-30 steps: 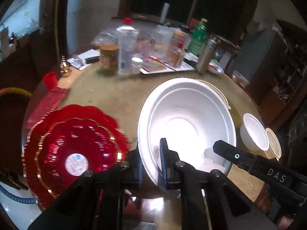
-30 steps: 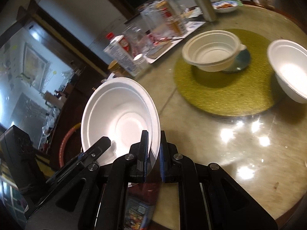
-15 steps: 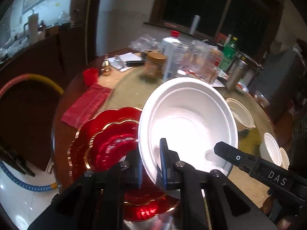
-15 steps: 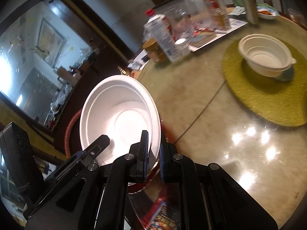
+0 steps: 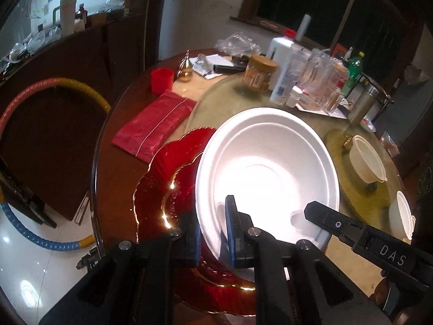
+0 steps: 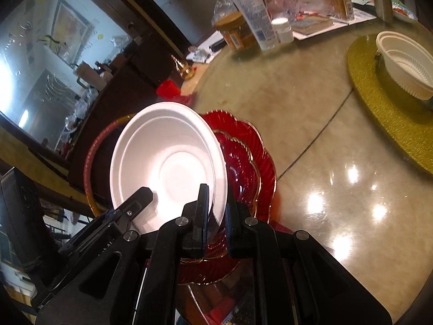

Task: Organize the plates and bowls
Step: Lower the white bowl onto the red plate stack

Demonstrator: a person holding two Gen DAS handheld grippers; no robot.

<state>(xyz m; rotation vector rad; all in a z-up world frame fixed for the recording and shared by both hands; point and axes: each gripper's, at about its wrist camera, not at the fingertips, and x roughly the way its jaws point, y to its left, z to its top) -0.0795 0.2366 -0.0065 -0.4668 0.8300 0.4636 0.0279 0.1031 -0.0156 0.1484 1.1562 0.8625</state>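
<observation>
A large white foam bowl (image 5: 268, 168) is held by both grippers at its rim. My left gripper (image 5: 213, 233) is shut on its near left rim. My right gripper (image 6: 216, 214) is shut on its near right rim; the bowl also shows in the right wrist view (image 6: 167, 162). The bowl hangs tilted over the stacked red scalloped plates (image 5: 167, 187) with gold rims, seen also in the right wrist view (image 6: 249, 157). Whether it touches them I cannot tell. A white ribbed bowl (image 6: 403, 62) stands on a round gold mat (image 6: 379, 100).
Bottles, jars and a tray (image 5: 292, 81) crowd the far side of the round table. A red cloth (image 5: 154, 127) and a red cup (image 5: 161, 80) lie at the left. Small white cups (image 5: 402, 219) stand at the right edge. A hoop (image 5: 32, 146) leans beyond the table's left edge.
Both grippers carried the white bowl leftward, from beside the red plates to over them. The gold mat and ribbed bowl have shifted toward the right in both views.
</observation>
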